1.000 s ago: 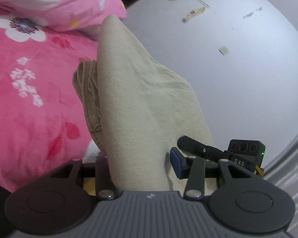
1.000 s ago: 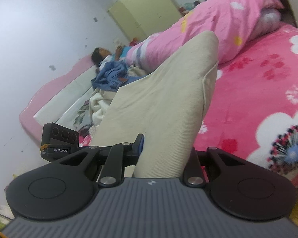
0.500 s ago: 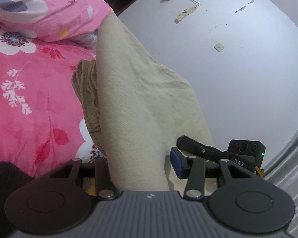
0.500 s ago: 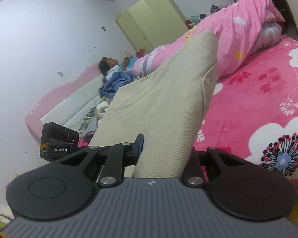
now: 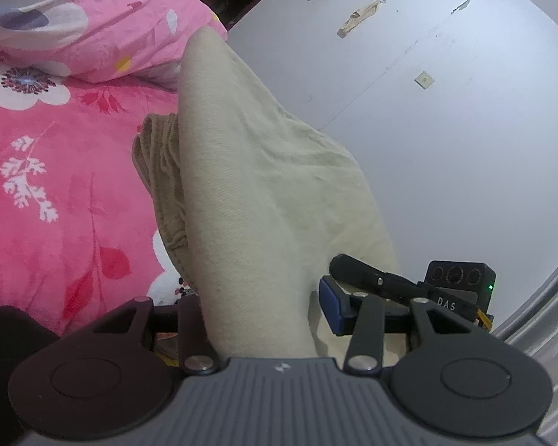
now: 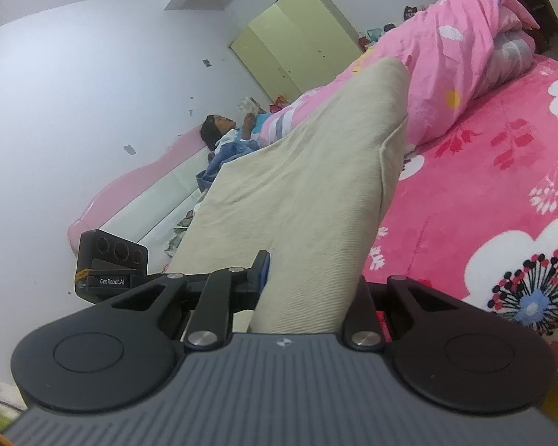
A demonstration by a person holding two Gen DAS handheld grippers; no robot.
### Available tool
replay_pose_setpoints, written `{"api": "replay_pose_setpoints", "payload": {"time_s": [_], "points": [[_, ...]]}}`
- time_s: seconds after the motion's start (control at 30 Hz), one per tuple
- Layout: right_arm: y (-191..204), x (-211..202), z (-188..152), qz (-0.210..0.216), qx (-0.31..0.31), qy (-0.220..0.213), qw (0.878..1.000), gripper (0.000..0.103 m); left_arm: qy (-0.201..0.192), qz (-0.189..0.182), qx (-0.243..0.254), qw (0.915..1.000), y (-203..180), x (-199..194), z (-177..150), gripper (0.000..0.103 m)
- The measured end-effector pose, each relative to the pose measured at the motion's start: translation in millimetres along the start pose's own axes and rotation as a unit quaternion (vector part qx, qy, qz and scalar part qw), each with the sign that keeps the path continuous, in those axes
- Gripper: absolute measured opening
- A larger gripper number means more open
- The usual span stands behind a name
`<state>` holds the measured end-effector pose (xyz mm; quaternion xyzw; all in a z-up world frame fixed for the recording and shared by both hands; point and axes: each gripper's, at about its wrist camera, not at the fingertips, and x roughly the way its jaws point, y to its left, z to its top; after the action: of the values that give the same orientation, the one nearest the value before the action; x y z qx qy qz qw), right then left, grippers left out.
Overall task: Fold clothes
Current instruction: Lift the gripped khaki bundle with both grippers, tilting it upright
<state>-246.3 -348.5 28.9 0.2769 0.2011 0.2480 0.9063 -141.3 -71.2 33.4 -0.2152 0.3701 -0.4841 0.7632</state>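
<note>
Both the left gripper (image 5: 258,319) and the right gripper (image 6: 308,290) had their jaws clamped on the beige garment (image 5: 249,193), held stretched above the pink bed (image 6: 483,193); even tension would likely keep any fold square.

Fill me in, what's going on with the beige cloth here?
A person is folding clothes with a handheld gripper in each hand. Both the left gripper and the right gripper are shut on the same beige garment, holding it up above the pink floral bedspread. The garment hangs between them, not yet laid flat. Another person lies at the far end of the bed.
</note>
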Motion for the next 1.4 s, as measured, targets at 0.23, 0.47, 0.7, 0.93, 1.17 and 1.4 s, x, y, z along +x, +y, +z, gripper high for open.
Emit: {"api": "replay_pose_setpoints", "payload": {"time_s": [0.23,0.47,0.7,0.93,1.17,1.4], "points": [[3,-12,-4,-0.029,0.002,-0.010,1.000,0.018,0.022,-0.031,0.007,0.9992,2,13,6,0.046],[5,-16,-7,-0.064,0.010,-0.011,0.998,0.019,0.047,-0.054,-0.001,0.9974,14,29,10,0.046],[2,-9,-5,-0.072,0.016,-0.015,0.997,0.018,0.049,-0.059,0.008,0.9970,22,36,21,0.046],[-19,10,2,-0.057,0.028,-0.005,0.998,0.018,0.047,-0.043,0.009,0.9979,32,47,32,0.047],[-38,24,10,-0.075,0.044,0.001,0.996,0.018,0.062,-0.049,0.015,0.9968,43,70,50,0.047],[-47,8,-5,-0.112,0.068,-0.013,0.991,0.018,0.100,-0.080,0.010,0.9917,53,100,55,0.047]]}}
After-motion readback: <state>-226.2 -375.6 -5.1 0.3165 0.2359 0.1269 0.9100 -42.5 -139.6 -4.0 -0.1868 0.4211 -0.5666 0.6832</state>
